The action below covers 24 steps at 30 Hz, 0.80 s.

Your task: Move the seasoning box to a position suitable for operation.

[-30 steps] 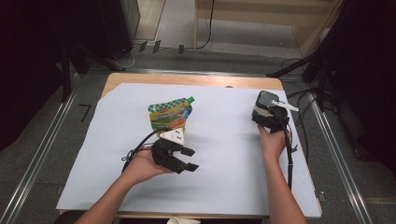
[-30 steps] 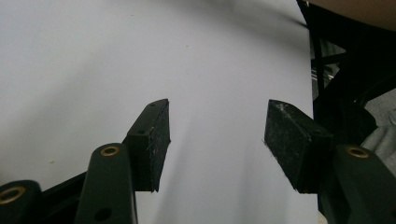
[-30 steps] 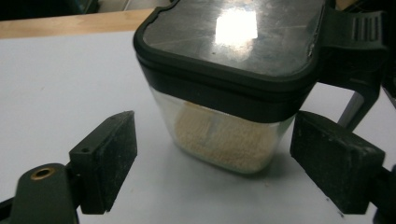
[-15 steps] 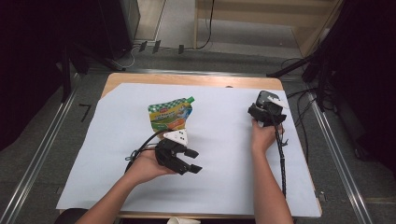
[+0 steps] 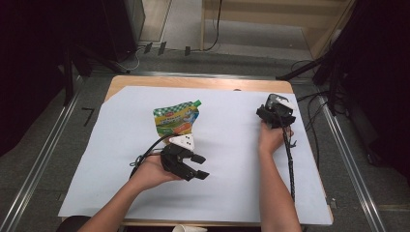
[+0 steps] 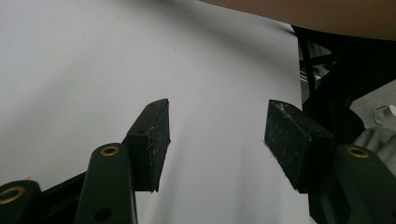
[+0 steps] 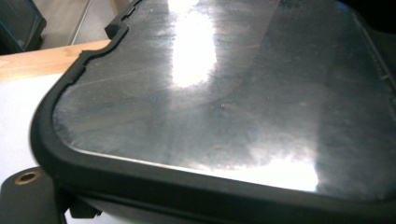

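High view overhead, gripper views close, table-level

Your wooden table [image 5: 145,81] sits under a white sheet [image 5: 232,159] on a grey floor [image 5: 43,145]. Metal rails [image 5: 345,159] run along both sides. Beyond the far edge, cables [image 5: 212,29] trail past a pale wooden panel [image 5: 270,14]. Dark shapes at both sides may be black curtains [image 5: 29,72].

Wooden table under a white sheet

The table [image 5: 145,81] shows bare wood along its 12 o'clock edge; the white sheet [image 5: 227,193] covers the rest. A green-checked spout pouch [image 5: 176,120] lies flat on the sheet toward 11 o'clock of centre.
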{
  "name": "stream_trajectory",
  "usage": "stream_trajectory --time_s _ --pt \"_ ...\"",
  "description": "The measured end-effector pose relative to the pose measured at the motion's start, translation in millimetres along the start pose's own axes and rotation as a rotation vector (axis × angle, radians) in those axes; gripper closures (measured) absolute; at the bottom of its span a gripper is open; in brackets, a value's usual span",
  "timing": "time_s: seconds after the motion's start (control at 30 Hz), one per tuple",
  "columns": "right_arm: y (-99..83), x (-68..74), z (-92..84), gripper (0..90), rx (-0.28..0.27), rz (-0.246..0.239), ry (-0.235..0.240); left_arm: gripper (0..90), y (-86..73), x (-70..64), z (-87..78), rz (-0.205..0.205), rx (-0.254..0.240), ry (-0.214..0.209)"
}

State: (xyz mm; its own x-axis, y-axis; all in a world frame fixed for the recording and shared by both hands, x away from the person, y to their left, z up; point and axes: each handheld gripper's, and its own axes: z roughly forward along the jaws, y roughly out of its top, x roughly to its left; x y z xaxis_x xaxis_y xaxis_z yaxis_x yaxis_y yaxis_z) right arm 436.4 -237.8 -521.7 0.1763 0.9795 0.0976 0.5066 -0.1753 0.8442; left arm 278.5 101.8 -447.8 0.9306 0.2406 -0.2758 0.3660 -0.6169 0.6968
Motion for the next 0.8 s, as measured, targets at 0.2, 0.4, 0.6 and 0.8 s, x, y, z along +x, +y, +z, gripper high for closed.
stream_trajectory --time_s 0.2,0.4,0.6,0.8 --pt "1.6 -0.9 -3.1 13.6 0.008 -0.012 0.001 41.3 -1.3 1.9 0.7 -0.007 -0.001 -0.005" --pt "4.4 -6.9 -8.2 15.0 0.035 -0.029 0.043 41.4 -2.6 5.9 1.8 -0.013 0.004 -0.005" --pt "4.2 -7.8 -11.4 15.2 0.042 -0.047 0.087 41.5 -3.3 6.0 0.2 -0.023 -0.002 -0.001" --pt "4.3 -4.9 -19.2 15.4 0.029 -0.066 0.119 41.5 -3.3 5.8 -0.6 -0.021 -0.004 0.002"
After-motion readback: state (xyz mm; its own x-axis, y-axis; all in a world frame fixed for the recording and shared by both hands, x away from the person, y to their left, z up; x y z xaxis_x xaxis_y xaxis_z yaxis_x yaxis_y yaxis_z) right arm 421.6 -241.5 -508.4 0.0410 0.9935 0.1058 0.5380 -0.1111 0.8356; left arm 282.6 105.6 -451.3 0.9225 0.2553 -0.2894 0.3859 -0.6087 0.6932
